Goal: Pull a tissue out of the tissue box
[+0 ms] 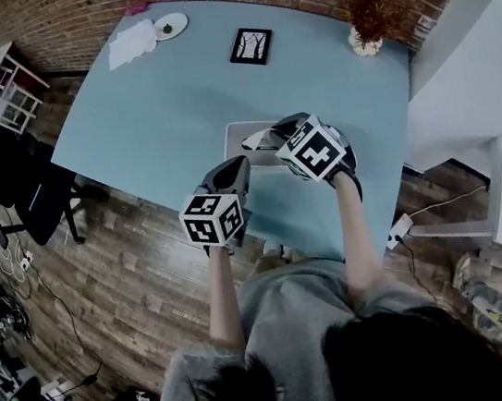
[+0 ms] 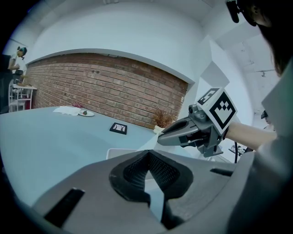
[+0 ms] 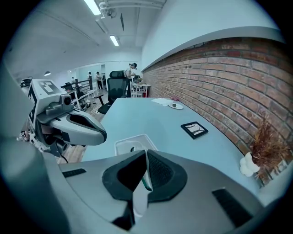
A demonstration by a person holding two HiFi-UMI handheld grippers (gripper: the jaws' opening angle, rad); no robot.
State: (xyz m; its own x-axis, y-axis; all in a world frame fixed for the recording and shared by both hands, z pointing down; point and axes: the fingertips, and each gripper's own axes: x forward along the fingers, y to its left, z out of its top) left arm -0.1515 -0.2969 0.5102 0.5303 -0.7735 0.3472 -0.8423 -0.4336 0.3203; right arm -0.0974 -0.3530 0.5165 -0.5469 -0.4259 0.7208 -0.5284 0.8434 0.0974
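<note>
So it looks about halfway done from where I'm standing. The right hand-held gripper (image 3: pixel 145 153) is clamped on a tissue (image 3: pixel 138 201), with the white sheet pinched flat between its jaws. From the other side you can see the tissue (image 2: pixel 152 140) tenting up from the tissue box (image 2: pixel 120 153) to that gripper's tip, so I'd say it's lifted but not clear of the box yet. What's left is basically to keep pulling up until it comes free.

The left hand-held gripper (image 2: pixel 147 155) has its jaws closed with nothing in them, and it's hanging near the box without touching it.

The box is a low white thing sitting on the blue surface (image 1: pixel 153 107), near the person's edge. The tissue looks thin and floppy.
</note>
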